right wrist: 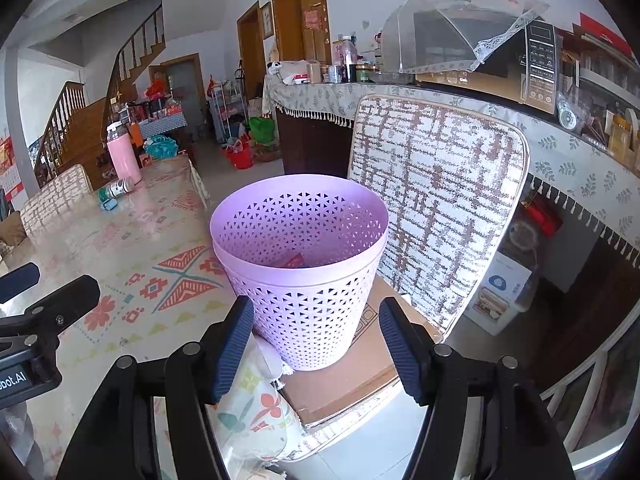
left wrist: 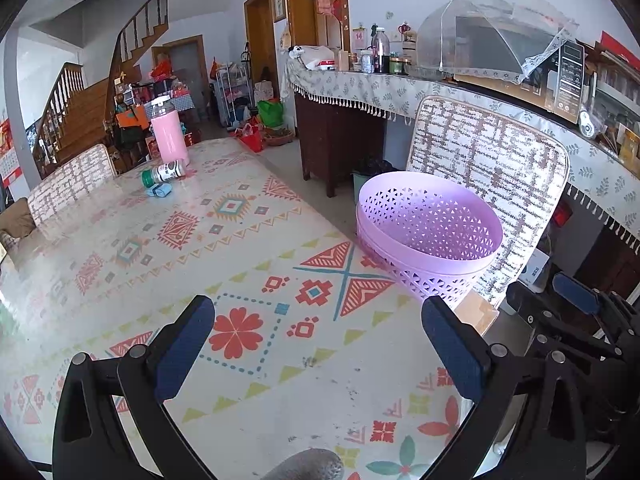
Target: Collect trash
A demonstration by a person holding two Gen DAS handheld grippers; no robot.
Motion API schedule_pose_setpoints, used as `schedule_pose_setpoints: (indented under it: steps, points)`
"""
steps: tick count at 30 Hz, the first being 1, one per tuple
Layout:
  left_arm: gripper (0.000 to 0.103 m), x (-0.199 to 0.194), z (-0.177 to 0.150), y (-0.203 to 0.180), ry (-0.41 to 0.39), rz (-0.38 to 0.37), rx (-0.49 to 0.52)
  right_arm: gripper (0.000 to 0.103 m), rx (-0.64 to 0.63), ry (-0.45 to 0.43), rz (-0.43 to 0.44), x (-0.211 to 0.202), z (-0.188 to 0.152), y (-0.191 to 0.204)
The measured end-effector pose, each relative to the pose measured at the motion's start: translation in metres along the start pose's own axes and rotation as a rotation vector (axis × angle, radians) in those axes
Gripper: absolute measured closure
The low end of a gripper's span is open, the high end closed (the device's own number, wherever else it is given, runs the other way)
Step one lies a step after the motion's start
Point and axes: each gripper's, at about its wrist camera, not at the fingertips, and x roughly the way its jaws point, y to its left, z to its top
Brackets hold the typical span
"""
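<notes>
Left gripper (left wrist: pixel 318 346): above the patterned tablecloth (left wrist: pixel 240 264), jaws wide apart, nothing between them. Right gripper (right wrist: pixel 316 346): at the table's edge, jaws also spread and empty, facing the basket (right wrist: pixel 300 256).

Basket: lilac, perforated, upright on a flat cardboard box (right wrist: pixel 360 368) lying on a chair seat, just beside the table and in front of the woven chair back (right wrist: pixel 436 208). Inside, at the bottom, something red and something dark, too hidden to name.

At the far end of the table: a small bottle (left wrist: pixel 164 172) with a green cap, lying on its side; a little blue roll (left wrist: pixel 159 191) just in front of it, touching or nearly so; a tall pink flask (left wrist: pixel 170 136) upright right behind. All three well apart from both grippers and from the basket.

Beyond the chair: a long counter with a fringed leaf-print cloth (left wrist: pixel 384 92), jars and bottles on it, a mesh food cover (left wrist: pixel 492 32) and a microwave (left wrist: pixel 568 76). Wooden stairs (left wrist: pixel 76 112) at far left.
</notes>
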Motion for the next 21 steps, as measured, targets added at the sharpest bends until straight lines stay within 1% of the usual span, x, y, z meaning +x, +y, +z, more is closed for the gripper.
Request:
schedule_pose_setpoints:
  steps: [11, 21]
  points:
    - [0.000, 0.0008, -0.0014, 0.0005, 0.003, -0.001, -0.005, 0.033, -0.009, 0.007, 0.000, 0.0015, 0.0009, 0.0029]
    - [0.000, 0.0058, -0.0040, 0.0038, 0.021, -0.001, -0.019, 0.033, -0.013, 0.010, -0.001, 0.0022, 0.0005, 0.0040]
